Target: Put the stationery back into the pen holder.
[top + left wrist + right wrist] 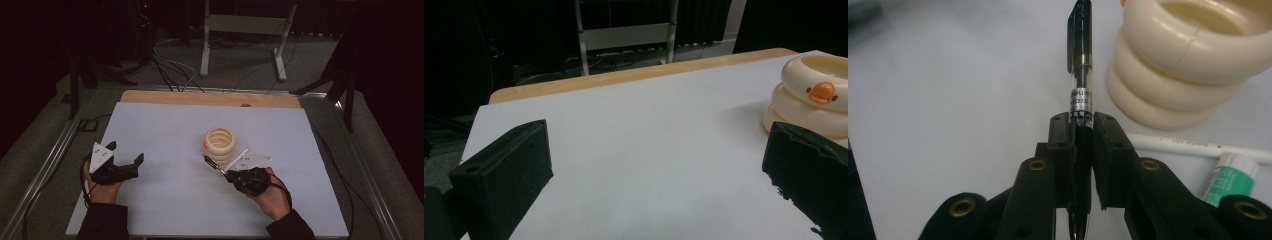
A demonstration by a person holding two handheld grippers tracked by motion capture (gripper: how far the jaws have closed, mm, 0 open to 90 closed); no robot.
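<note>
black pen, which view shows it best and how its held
The right gripper view: the black pen runs straight up between the right gripper, whose jaws are clamped on its barrel, cap end toward the cream ringed holder. The high view shows it small and dark. The left gripper view looks at the holder.

- Desk (165,200): white sheet over the top, with a bare wooden strip (210,98) showing along the far edge.
- White pen (1198,147): lies flat on the sheet.
- Green-and-white tube (1230,177): lies just beside the white pen, nearer the camera in the right gripper view.
- Metal frame (245,25): grey legs stand on the floor beyond the desk.
- Cables (170,65): run across the floor behind the desk.
- Background: dark.
</note>
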